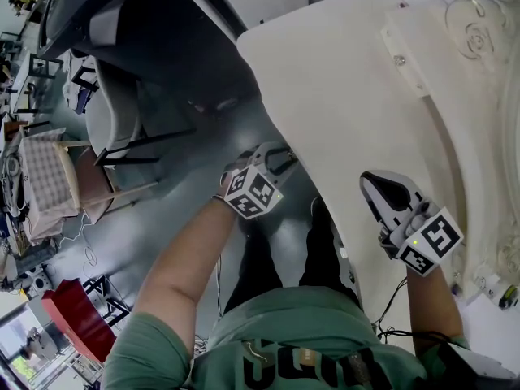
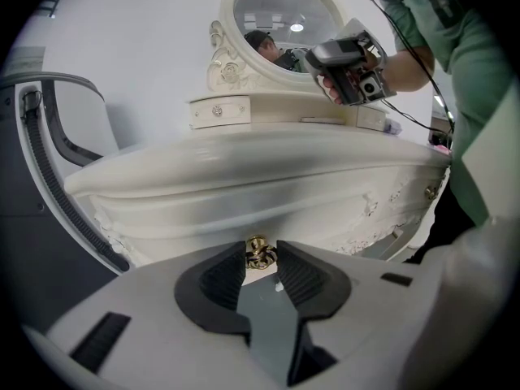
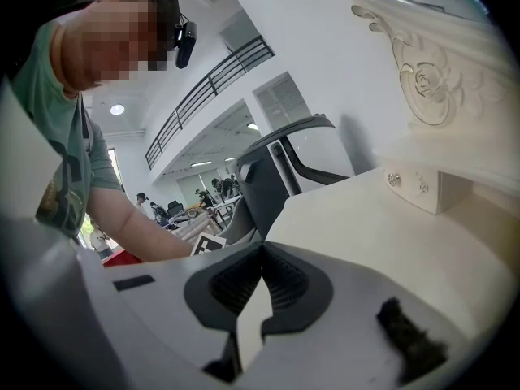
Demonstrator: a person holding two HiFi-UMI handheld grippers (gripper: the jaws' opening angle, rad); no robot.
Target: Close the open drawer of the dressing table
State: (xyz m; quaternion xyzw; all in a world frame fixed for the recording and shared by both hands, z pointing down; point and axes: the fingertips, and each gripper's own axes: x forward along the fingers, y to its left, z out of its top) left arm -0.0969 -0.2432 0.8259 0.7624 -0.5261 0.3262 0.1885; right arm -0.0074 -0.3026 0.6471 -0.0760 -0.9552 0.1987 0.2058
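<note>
Left gripper view showed the left hand-held gripper (image 2: 262, 260) clamped, jaws partly apart, on the brass knob (image 2: 258, 250) at six o'clock on the drawer front (image 2: 244, 205); the push looked under way and next needed a straight shove until flush, while the right hand-held gripper (image 3: 261, 254) hovered closed and empty over the desk top (image 3: 349, 226).

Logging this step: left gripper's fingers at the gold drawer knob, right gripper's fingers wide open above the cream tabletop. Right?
No: the right gripper has its fingers closed together above the cream tabletop, as the right gripper view shows. The rest holds.
</note>
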